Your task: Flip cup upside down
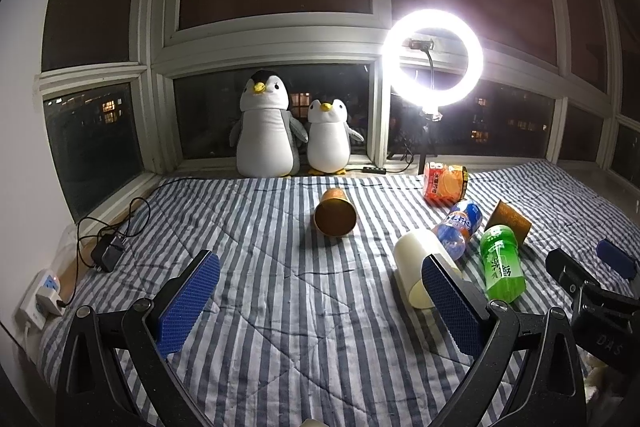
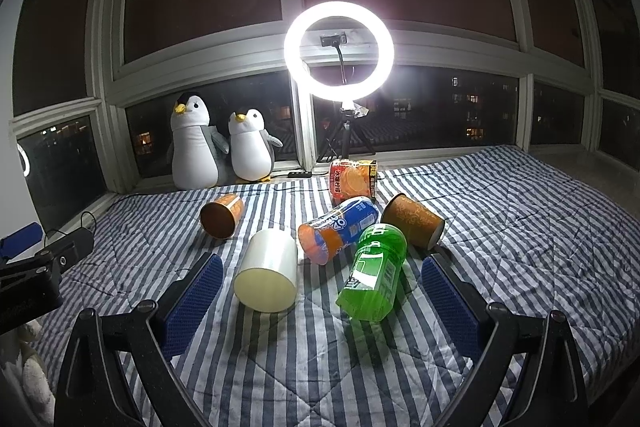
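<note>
An orange-brown paper cup [image 1: 335, 214] lies on its side on the striped blanket, ahead of my open, empty left gripper [image 1: 320, 291]; it also shows in the right wrist view [image 2: 221, 215]. A second brown paper cup [image 2: 414, 219] lies on its side further right, also in the left wrist view [image 1: 510, 219]. A white cup [image 2: 267, 269] lies on its side just ahead of my open, empty right gripper [image 2: 322, 291]; in the left wrist view [image 1: 416, 267] it is partly behind my right finger.
A green bottle [image 2: 374, 273], a blue-orange bottle [image 2: 340, 227] and an orange carton [image 2: 354, 179] lie among the cups. Two penguin plushies [image 1: 266, 127] and a lit ring light [image 1: 434, 57] stand at the window. A charger and power strip [image 1: 44, 297] lie left.
</note>
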Demonstrator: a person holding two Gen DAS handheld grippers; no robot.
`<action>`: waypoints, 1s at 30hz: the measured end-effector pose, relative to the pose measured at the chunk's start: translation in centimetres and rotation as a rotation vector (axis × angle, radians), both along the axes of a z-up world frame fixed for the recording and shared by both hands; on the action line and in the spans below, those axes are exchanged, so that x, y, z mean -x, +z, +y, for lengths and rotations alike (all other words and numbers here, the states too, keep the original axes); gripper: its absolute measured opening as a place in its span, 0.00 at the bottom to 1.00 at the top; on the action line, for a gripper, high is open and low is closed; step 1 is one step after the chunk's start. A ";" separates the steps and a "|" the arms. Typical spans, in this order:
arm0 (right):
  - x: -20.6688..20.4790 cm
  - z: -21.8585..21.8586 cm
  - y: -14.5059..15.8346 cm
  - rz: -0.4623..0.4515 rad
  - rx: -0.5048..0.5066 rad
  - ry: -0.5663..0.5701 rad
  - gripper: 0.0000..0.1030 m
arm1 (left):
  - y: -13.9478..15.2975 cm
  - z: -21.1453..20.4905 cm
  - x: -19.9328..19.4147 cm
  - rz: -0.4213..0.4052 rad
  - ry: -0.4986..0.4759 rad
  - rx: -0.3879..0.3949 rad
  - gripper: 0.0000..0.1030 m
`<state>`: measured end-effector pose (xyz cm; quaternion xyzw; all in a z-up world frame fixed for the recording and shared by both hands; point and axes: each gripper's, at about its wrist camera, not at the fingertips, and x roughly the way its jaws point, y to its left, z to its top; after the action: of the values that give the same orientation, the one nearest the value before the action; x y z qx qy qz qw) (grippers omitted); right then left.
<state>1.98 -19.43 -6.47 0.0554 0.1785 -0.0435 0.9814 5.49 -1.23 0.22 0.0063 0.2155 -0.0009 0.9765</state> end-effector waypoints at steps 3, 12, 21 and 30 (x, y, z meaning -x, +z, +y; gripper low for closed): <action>-0.6 -0.1 0.2 0.003 -0.001 0.008 0.95 | -0.1 -0.2 -0.6 0.006 -0.005 -0.001 0.99; -3.3 -1.6 0.5 0.028 -0.001 0.033 0.95 | -0.9 -0.7 -2.5 0.033 -0.015 -0.010 0.99; -8.8 -3.4 0.4 0.122 0.027 0.123 0.95 | -1.5 -1.6 -5.9 0.076 -0.022 -0.032 0.99; -15.9 -6.9 0.7 0.211 0.055 0.212 0.95 | -1.8 -2.0 -10.3 0.135 -0.023 -0.057 0.99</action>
<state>17.87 -26.32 -5.77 0.0043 0.2841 0.0500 0.9575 15.76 -3.25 -1.59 0.0364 0.2808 -0.0065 0.9591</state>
